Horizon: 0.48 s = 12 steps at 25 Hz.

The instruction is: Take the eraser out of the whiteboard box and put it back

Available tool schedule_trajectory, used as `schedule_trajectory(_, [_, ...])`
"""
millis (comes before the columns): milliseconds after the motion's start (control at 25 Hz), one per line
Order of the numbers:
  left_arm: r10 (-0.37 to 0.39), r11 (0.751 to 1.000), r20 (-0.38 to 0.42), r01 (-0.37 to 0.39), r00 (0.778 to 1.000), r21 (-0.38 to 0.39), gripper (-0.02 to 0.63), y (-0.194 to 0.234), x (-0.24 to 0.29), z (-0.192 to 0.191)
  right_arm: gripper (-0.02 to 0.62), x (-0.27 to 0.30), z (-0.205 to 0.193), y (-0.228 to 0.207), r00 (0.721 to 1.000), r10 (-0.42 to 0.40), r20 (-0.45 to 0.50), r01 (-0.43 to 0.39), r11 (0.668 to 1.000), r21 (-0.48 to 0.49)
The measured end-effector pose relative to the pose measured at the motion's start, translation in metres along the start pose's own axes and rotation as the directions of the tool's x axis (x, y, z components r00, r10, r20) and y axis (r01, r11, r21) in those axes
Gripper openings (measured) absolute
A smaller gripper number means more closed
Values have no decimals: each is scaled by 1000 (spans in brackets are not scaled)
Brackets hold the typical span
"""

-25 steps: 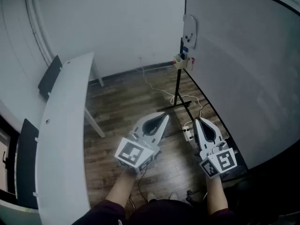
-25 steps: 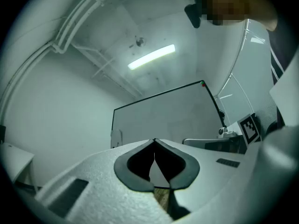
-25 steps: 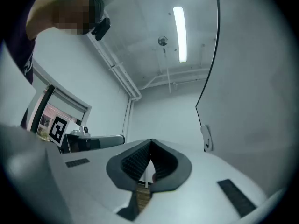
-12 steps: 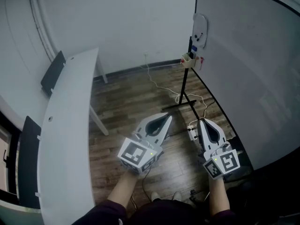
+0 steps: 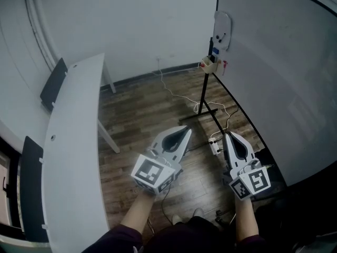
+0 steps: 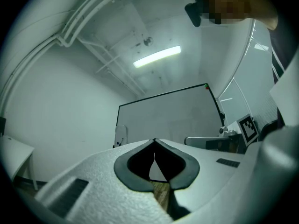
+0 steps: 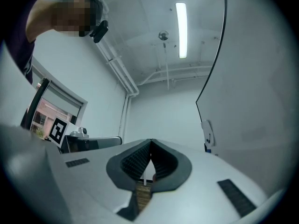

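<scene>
Grippers sit low in the head view, side by side over the wood floor, each held from below by a forearm. The left gripper is at lower centre and the right gripper is just to its right; both tips point toward the top of the frame. In the left gripper view the jaws meet at the tip, closed with nothing between them. It is the same in the right gripper view: the ribbed pads are pressed together and hold nothing.

The whiteboard box is in the upper right of the head view, a small tan box on the left edge of the whiteboard, at the top of a black stand. It is well apart from both sets of jaws, far above them in the frame. The box is too small here to pick out the eraser. A blue bit shows just above the box and a red bit at its right. A white oval holder is on the board above the box.

A white desk runs down the left side with dark chairs behind it. On the floor, a white cable trails and a power strip lies between the two gripper tips.
</scene>
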State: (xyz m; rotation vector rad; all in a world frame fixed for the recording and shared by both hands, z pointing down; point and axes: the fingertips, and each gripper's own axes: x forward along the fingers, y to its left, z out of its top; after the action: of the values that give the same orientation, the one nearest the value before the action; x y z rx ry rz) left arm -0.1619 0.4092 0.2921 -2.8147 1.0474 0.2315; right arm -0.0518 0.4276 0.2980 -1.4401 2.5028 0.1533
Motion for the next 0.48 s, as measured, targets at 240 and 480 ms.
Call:
schedule_trajectory(240, [-19,1000,-2,19,1000,-12,6,10,16,-13,3,11,-8,-17,1000,-18,-9,18,1000,0])
schedule_trajectory(480, [-5,1000,-35,4,999,-20,6,32,49,-29,3,35,-21,-51,1000,-26,-15,27,1000,13])
